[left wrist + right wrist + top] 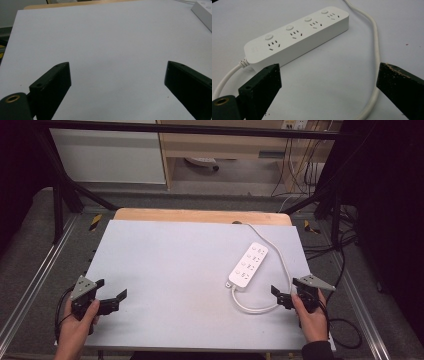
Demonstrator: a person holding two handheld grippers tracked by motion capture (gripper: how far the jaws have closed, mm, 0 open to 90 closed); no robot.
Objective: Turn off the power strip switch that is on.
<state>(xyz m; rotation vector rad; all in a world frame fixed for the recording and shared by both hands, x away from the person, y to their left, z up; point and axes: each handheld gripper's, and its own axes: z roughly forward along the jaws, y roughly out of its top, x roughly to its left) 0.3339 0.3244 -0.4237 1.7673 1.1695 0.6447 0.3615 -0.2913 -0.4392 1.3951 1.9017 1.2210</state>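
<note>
The white power strip (248,264) is lying on the right half of the table (165,270), slanting from near the right gripper (285,296) up toward the far edge. Its white cord (252,307) is looping out from the near end, curving along the table's right edge and running off over the far edge. The right gripper is sitting near the front right corner, its jaws standing wide with nothing between them; in the right gripper view the strip (297,37) is lying just ahead of the jaws, with the cord (375,50) sweeping round beside the right-hand one. The left gripper (111,295) is resting near the front left corner, well apart from the strip, jaws also gaping wide and holding nothing. Between the two grippers a broad bare stretch of table is lying open, reaching to the far and left edges.
</note>
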